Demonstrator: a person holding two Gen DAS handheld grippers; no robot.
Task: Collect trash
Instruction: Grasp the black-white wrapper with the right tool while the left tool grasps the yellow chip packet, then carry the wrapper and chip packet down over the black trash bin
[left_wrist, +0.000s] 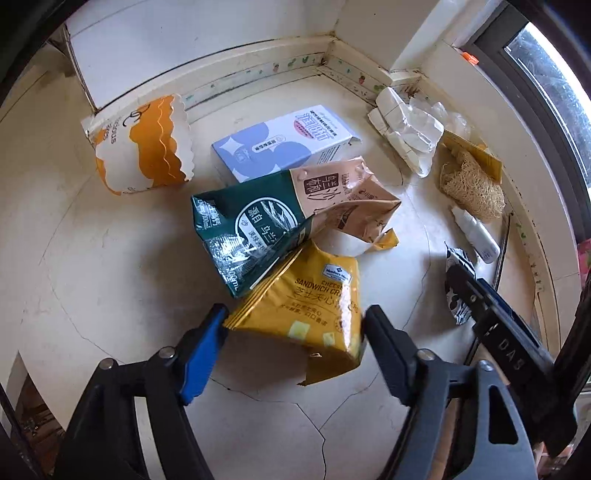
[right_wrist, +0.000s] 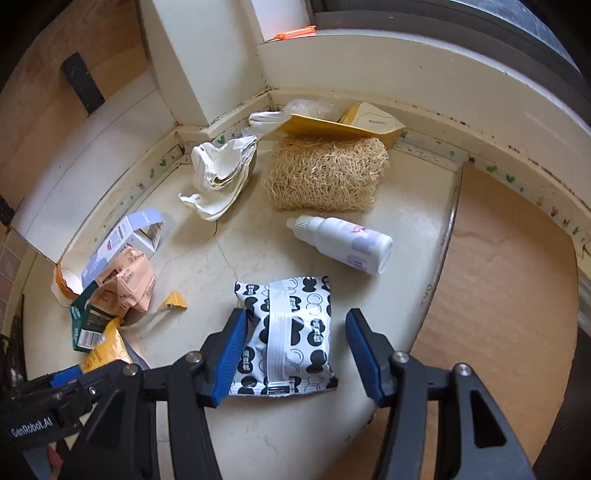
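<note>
Two views of a cream tiled floor (left_wrist: 110, 277) in a window corner, strewn with litter. My left gripper (left_wrist: 295, 321) points steeply down over a yellow cracker bag (left_wrist: 317, 314), its jaws set to either side of the bag's near end. The blue pad (left_wrist: 207, 332) meets the bag's crimped edge and the black finger (left_wrist: 384, 332) sits against the opposite corner, but the bag shows no crush, so I judge the jaws as bracketing rather than clamping. The bag lies partly tucked under a green carton (left_wrist: 243, 236), which leans on a crumpled tan carton (left_wrist: 347, 199); taking the exposed end avoids dragging the pile.

My right gripper (right_wrist: 295, 350) stands half-wide over a black-and-white patterned wrapper (right_wrist: 288, 339) lying flat on the floor. Its left pad (right_wrist: 229, 354) overlaps the wrapper's edge; its right pad (right_wrist: 365, 354) stands clear of it, so nothing is held. The jaws straddle the wrapper's short width, the span they can close on.

Uncollected farther off: a blue-and-white box (left_wrist: 284, 144), an orange-and-white paper cup (left_wrist: 144, 144), crumpled white paper (right_wrist: 221, 177), a loofah (right_wrist: 325, 173) and a small white bottle (right_wrist: 343, 243). No bin is in view, so I cannot tell where the trash goes.
</note>
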